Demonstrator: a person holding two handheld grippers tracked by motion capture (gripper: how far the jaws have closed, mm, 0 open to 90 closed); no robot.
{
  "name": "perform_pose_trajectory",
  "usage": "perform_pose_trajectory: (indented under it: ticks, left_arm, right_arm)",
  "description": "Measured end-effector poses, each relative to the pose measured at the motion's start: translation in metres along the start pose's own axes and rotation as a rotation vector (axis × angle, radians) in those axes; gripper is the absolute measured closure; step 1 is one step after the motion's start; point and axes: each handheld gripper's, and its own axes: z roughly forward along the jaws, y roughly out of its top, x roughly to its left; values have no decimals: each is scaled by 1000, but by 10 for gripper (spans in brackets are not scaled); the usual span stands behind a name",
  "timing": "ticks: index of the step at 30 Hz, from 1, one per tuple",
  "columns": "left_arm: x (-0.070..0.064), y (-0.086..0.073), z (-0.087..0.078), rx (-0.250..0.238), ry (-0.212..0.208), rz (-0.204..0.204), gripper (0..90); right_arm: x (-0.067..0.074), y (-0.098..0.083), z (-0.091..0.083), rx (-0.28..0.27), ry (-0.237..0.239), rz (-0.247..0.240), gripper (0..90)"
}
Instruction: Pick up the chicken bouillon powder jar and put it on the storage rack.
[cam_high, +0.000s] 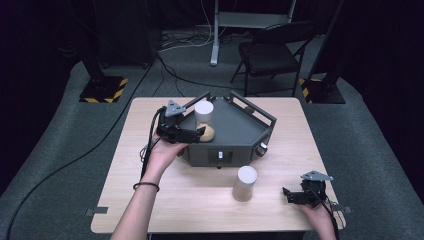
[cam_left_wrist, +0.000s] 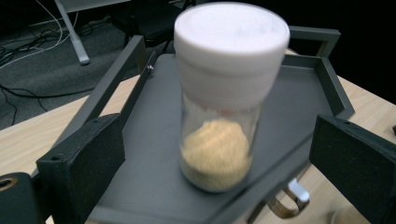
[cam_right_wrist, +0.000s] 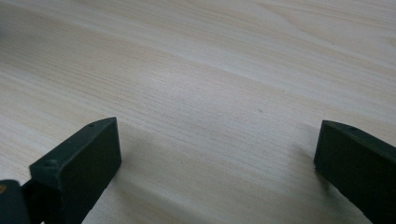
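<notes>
A clear jar (cam_high: 204, 112) with a white lid and yellowish powder in its bottom stands upright in a dark grey tray (cam_high: 240, 127) at the middle of the wooden table. My left gripper (cam_high: 199, 132) is at the tray's left front edge, open. In the left gripper view the jar (cam_left_wrist: 224, 116) stands ahead between the spread jaws of the left gripper (cam_left_wrist: 219, 126), and neither jaw touches it. A second white-lidded jar (cam_high: 245, 183) stands on the table in front of the tray. My right gripper (cam_high: 287, 194) rests low at the table's front right corner, open over bare wood (cam_right_wrist: 219, 126).
The tray (cam_left_wrist: 154, 116) has raised rails on its sides and small knobs on its front wall (cam_high: 220, 156). Beyond the table are a folding chair (cam_high: 272, 52), a stand leg (cam_high: 215, 35), cables on the carpet and two striped bases.
</notes>
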Motion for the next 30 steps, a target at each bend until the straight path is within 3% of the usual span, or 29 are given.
perform_pose_trajectory:
  ticks: [14, 18, 27, 30]
  left_arm:
    - [5, -61, -35, -17, 5, -7, 20]
    - [4, -82, -42, -16, 26, -4, 20]
    - [5, -127, -48, -12, 56, -43, 20]
    - [6, -139, -48, -3, 62, -39, 23]
  right_arm:
    - [0, 0, 0, 0, 0, 0, 0]
    - [0, 0, 0, 0, 0, 0, 0]
    - [0, 0, 0, 0, 0, 0, 0]
    - [0, 0, 0, 0, 0, 0, 0]
